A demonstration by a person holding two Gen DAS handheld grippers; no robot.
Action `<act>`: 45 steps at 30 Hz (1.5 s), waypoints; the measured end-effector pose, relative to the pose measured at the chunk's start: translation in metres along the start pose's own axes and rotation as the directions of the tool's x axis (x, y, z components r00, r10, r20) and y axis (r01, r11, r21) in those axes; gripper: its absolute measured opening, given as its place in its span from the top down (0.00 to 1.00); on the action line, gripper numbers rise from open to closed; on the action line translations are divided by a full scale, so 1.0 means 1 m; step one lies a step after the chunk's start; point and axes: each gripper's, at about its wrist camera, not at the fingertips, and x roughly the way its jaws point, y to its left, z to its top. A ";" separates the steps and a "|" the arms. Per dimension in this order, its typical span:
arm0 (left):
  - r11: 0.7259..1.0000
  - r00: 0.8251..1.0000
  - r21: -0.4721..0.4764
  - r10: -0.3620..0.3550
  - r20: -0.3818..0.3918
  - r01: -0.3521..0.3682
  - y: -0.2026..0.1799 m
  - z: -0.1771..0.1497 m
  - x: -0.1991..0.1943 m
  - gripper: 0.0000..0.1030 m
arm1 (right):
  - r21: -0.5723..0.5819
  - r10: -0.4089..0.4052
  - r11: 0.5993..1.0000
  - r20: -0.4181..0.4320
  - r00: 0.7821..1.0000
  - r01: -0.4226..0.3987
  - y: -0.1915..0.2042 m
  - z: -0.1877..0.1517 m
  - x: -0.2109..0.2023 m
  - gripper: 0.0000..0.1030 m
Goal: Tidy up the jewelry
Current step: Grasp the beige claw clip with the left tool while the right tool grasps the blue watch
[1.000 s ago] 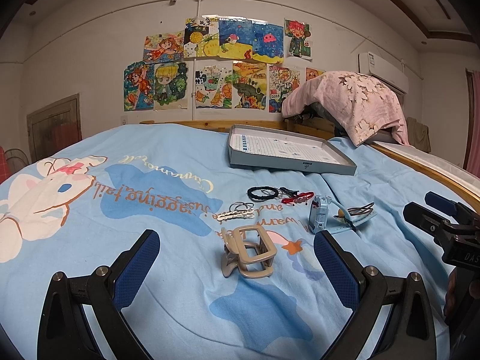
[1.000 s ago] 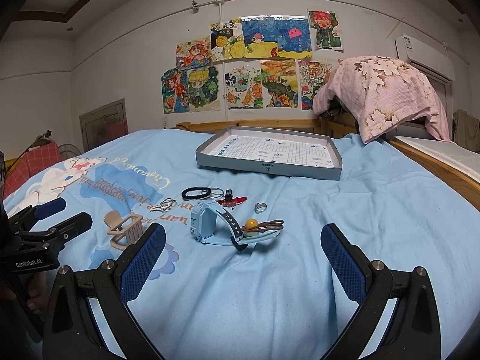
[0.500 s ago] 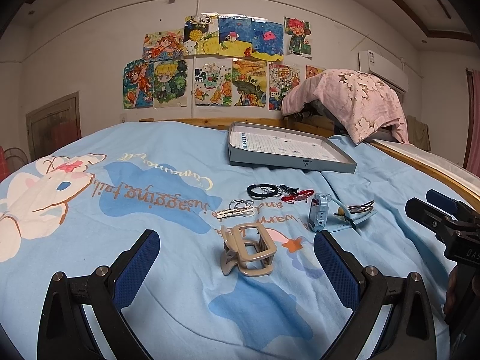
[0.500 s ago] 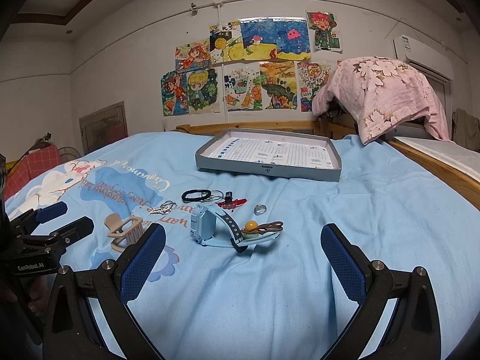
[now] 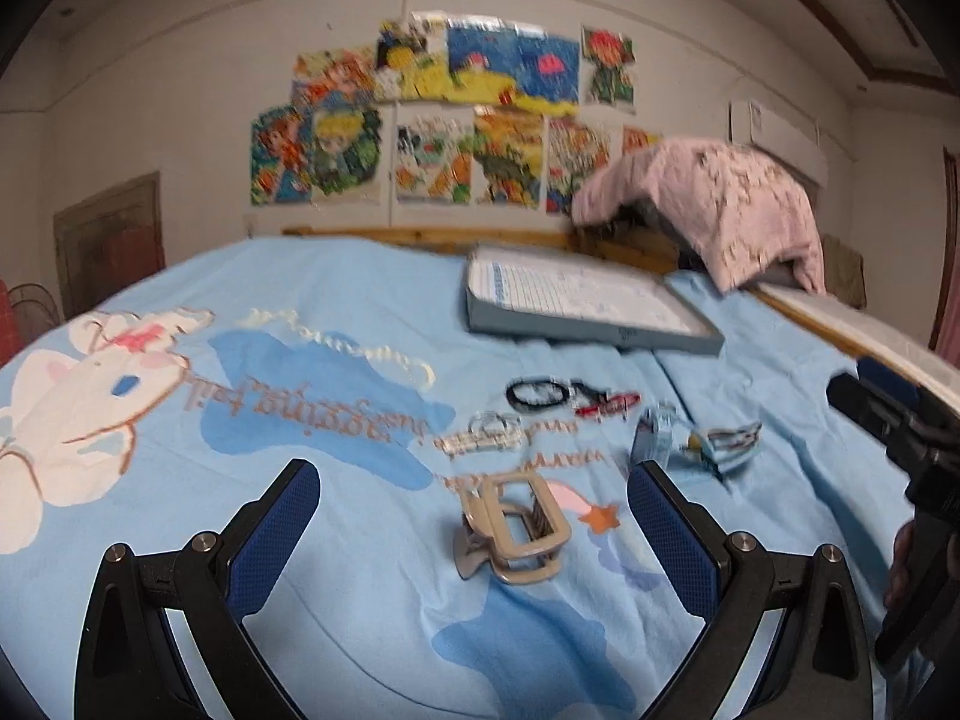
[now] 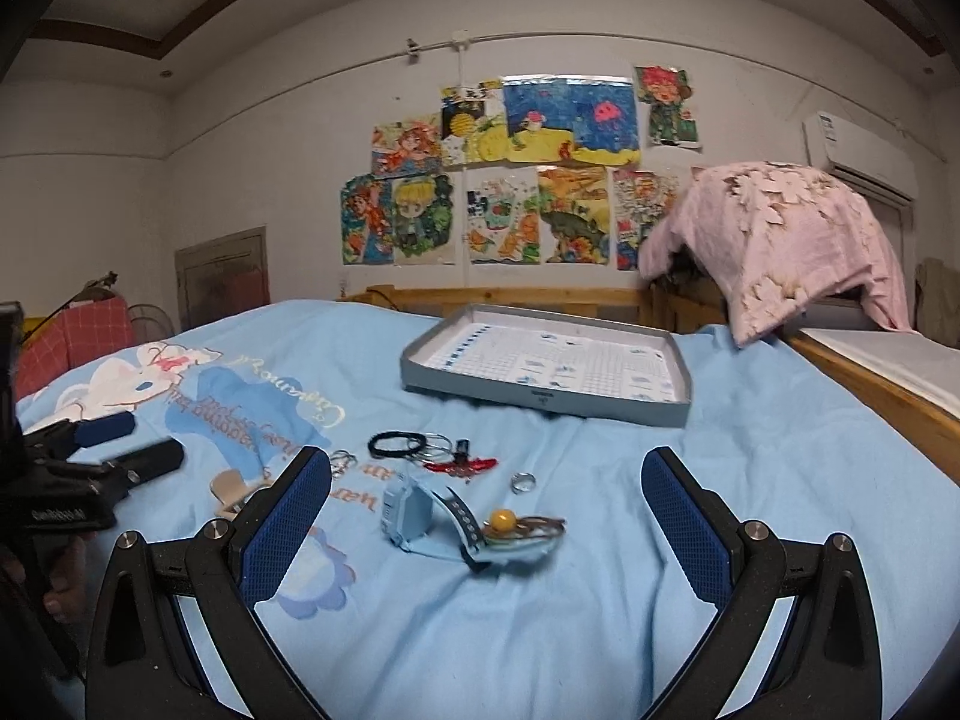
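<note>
Small items lie on the blue bedsheet. A beige claw hair clip (image 5: 513,531) lies just ahead of my open, empty left gripper (image 5: 474,516). A blue smartwatch (image 6: 420,516) (image 5: 657,438) with a yellow bead hair tie (image 6: 504,521) lies between the fingers of my open, empty right gripper (image 6: 486,510). Beyond lie a black hair tie (image 6: 393,443) (image 5: 534,393), a red clip (image 6: 462,465), a silver ring (image 6: 522,482) and a clear barrette (image 5: 480,438). A grey tray (image 6: 681,384) (image 5: 480,318) sits farther back.
A pink blanket (image 6: 786,240) is draped over the wooden headboard at the back right. The wooden bed rail (image 6: 870,384) runs along the right side. The other gripper shows at each view's edge, in the left wrist view (image 5: 900,420) and the right wrist view (image 6: 90,468).
Both grippers have moved forward and lower toward the items. The right wrist view has tilted up, and the left wrist view is blurred by motion. Nothing has been taken hold of.
</note>
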 end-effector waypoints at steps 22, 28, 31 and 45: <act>0.996 0.968 -0.013 -0.088 -0.233 0.087 -0.007 -0.016 0.061 0.21 | 0.009 0.266 0.960 -0.354 0.897 -0.281 -0.003 -0.010 0.126 0.15; 0.997 0.964 -0.013 -0.074 -0.257 0.073 -0.007 -0.016 0.073 0.35 | 0.008 0.309 0.942 -0.407 0.860 -0.334 0.006 -0.020 0.144 0.22; 0.997 0.964 -0.016 -0.076 -0.254 0.074 -0.006 -0.014 0.075 0.44 | 0.003 0.323 0.934 -0.433 0.842 -0.357 0.012 -0.022 0.151 0.40; 0.993 0.974 0.014 -0.113 -0.197 0.118 -0.009 -0.002 0.069 0.50 | 0.081 0.385 0.917 -0.427 0.818 -0.390 0.012 -0.024 0.144 0.63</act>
